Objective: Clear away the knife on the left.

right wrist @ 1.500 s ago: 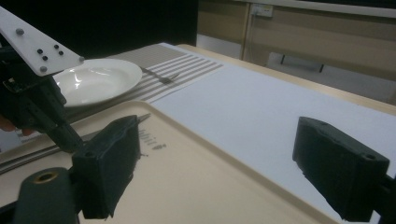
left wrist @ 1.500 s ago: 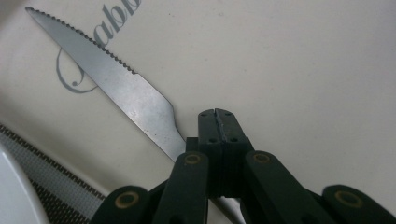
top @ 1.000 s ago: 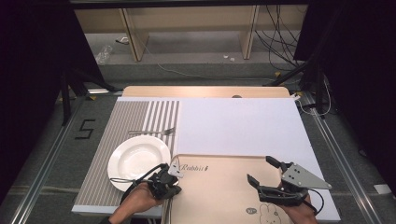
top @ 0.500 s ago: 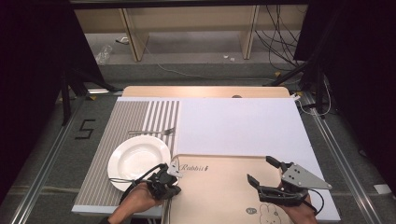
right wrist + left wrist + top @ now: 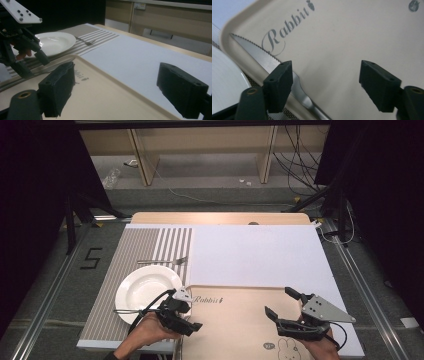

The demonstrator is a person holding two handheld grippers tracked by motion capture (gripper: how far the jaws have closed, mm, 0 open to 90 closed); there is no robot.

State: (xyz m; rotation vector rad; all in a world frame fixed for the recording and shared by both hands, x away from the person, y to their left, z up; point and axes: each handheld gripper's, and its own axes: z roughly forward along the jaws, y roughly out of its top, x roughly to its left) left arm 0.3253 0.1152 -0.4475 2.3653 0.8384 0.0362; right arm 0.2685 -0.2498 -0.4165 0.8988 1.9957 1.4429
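A pale wooden surface (image 5: 220,218) stands on a grey carpeted floor, with a white sheet (image 5: 255,255) over most of it and a grey striped placemat (image 5: 137,252) on its left part. Nearest the person lies a beige tray (image 5: 235,320) printed with the word "Rabbit" (and a small rabbit drawing near its front edge). The left claw (image 5: 189,312) hovers low over the tray's left front corner; its jaws have just been opening and now stand wide apart. The knife (image 5: 265,58) lies below them with its serrated blade resting on the tray's rim beside the lettering and its handle running back under the left jaw; the pads are not pressing on it. In the right gripper view the same knife (image 5: 53,65) shows as a thin bright strip along the tray's edge. The right claw (image 5: 281,304) is held over the tray's right front part, jaws spread wide with nothing between them. Just left of the tray, on the placemat, sits a white plate (image 5: 145,292). Farther back on the placemat, a fork (image 5: 162,261) lies crosswise, well apart from the plate.
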